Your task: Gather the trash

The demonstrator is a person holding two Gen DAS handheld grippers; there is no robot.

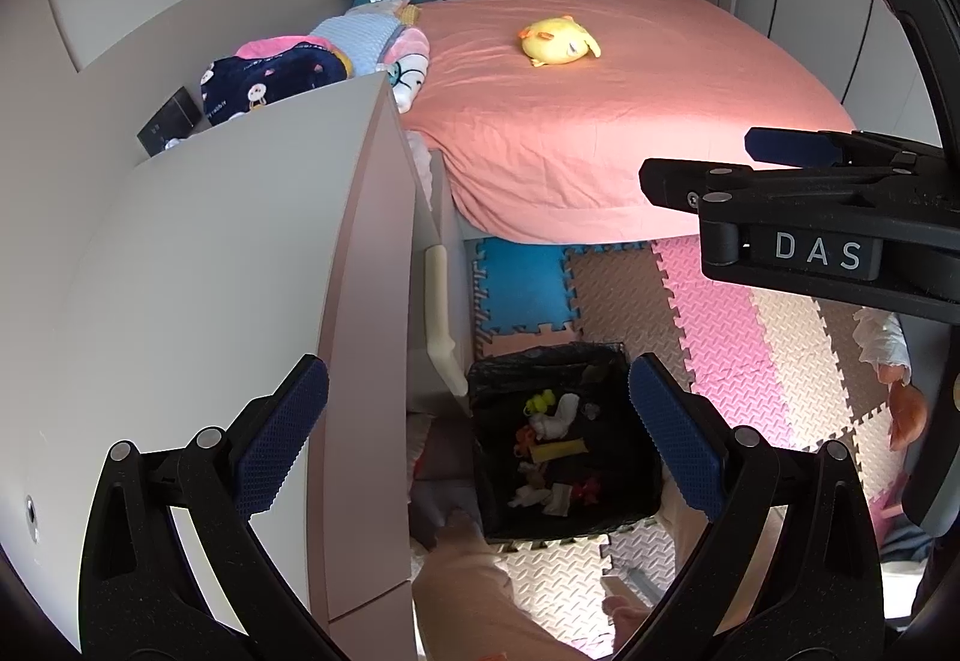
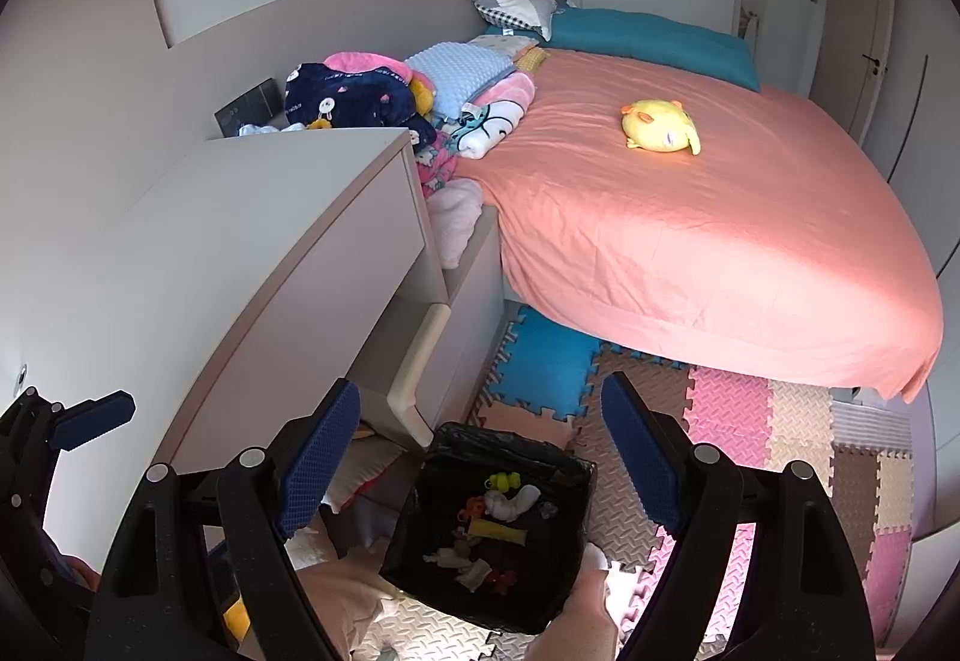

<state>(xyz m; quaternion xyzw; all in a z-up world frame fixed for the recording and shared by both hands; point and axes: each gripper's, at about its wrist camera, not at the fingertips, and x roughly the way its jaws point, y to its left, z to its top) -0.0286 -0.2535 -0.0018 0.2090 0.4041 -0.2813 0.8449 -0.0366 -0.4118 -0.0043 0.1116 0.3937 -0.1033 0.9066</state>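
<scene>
A black-lined trash bin (image 1: pixel 636 481) (image 2: pixel 564 571) stands on the foam floor mat beside the bed; it holds several bits of trash: white tissues (image 1: pixel 558 418) (image 2: pixel 513 502), a yellow wrapper (image 1: pixel 558 450) (image 2: pixel 498 531) and small red and green pieces. My left gripper (image 1: pixel 480 436) is open and empty, held high above the bin. My right gripper (image 2: pixel 480 457) is open and empty, also above the bin. The right gripper also shows in the left wrist view (image 1: pixel 696 169), at the right edge over the foot of the bed.
A white cabinet (image 1: pixel 210 265) (image 2: pixel 282 241) stands left of the bin. The bed with a pink sheet (image 1: pixel 600 121) (image 2: pixel 690 217) carries a yellow plush (image 1: pixel 558 40) (image 2: pixel 660 124) and folded clothes (image 2: pixel 360 91). Coloured foam tiles (image 1: pixel 720 349) cover the floor. The person's legs (image 1: pixel 474 589) are below.
</scene>
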